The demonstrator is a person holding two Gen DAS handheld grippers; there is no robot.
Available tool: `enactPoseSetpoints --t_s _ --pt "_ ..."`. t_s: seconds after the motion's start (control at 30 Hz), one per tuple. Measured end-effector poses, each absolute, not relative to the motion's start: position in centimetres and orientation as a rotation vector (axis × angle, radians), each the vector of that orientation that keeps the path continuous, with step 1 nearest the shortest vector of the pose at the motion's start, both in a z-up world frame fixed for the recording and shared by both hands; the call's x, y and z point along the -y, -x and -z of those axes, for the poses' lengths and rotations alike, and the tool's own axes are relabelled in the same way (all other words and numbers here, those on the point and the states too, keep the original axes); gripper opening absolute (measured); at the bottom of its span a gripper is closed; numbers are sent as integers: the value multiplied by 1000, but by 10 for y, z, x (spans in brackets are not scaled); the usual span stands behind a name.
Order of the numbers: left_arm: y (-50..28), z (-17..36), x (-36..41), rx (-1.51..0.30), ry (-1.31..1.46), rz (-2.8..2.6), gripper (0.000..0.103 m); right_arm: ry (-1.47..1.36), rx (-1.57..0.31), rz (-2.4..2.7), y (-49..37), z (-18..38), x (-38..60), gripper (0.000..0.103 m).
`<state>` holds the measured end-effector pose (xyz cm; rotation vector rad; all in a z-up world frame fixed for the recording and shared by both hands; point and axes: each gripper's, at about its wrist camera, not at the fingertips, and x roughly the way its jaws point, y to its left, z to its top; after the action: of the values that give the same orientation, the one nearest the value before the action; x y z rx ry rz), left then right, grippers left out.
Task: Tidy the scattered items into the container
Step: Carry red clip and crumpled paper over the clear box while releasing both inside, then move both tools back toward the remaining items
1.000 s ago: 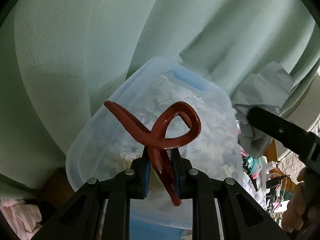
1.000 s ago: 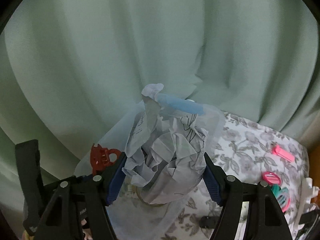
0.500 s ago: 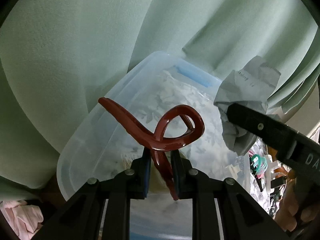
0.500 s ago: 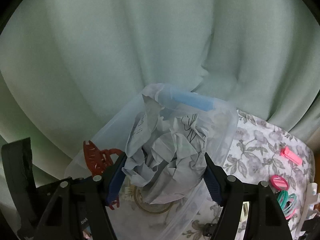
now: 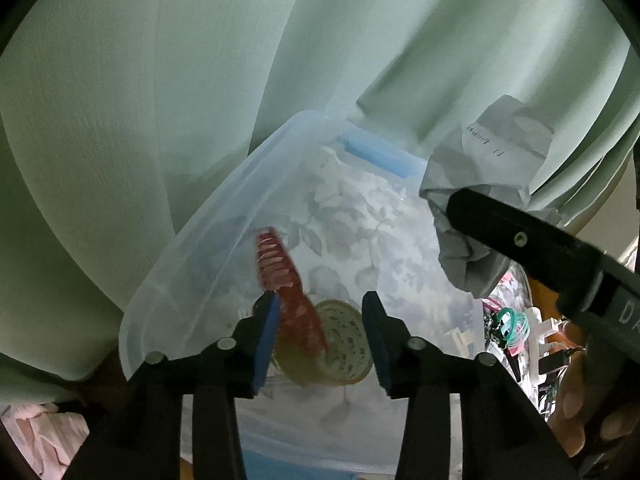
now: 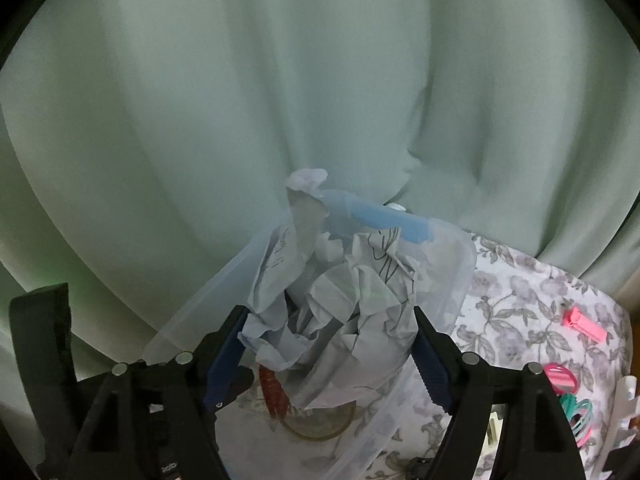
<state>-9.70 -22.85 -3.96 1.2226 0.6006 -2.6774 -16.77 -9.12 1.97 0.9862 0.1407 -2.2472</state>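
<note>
Right claw point(image 6: 328, 344) is clamping crumpled paper point(image 6: 340, 312) directly above the clear plastic bin point(image 6: 460, 280); left claw point(image 5: 320, 336) is gaping empty, red hair claw clip point(image 5: 288, 280) lying inside.

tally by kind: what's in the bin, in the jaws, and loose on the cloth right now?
Red hair claw, in the clear bin: 1
Tape roll, in the bin: 1
Crumpled paper, held in the right gripper: 1
Pink clip, on the floral cloth: 1
Hair-tie cluster, pink and teal, count unclear: 1
Total: 5
</note>
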Motion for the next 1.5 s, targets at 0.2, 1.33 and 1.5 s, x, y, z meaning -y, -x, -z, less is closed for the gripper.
enactPoseSetpoints --t_s 0.2,1.33,1.5 --pt "82 29 222 -587 -1221 2669 51 -965 -123 2249 163 -25 85 87" --pt "64 20 61 -246 -1372 2908 58 -781 358 2648 61 -3 -170 103" --pt "63 41 25 -129 -1440 2942 58 -877 419 2673 58 14 -208 103"
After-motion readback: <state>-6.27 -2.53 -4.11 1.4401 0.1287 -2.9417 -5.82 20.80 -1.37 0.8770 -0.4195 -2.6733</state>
